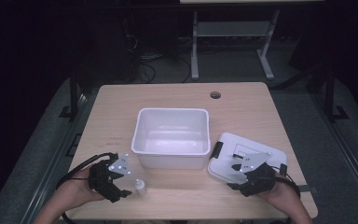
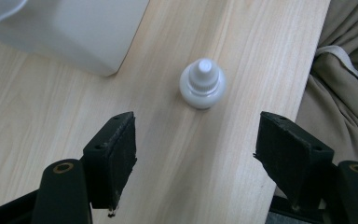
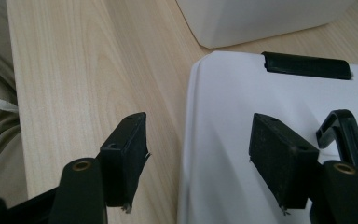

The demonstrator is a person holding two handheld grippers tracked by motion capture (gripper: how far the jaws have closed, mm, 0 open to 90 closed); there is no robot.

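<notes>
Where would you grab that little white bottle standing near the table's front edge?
Probably around the bottle's round body, below the narrow ribbed cap, which offers little to grip. It stands upright and apart from the bin, so the left tongs, open beside it, could come in level from that side.

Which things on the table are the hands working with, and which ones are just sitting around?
Being worked with:
- small white bottle, in front of the open left gripper
- white lid with black clips, its edge between the open fingers of the right gripper
- white bin, empty, between them

Just there:
- round hole in the table
- desk frame on the floor behind
</notes>
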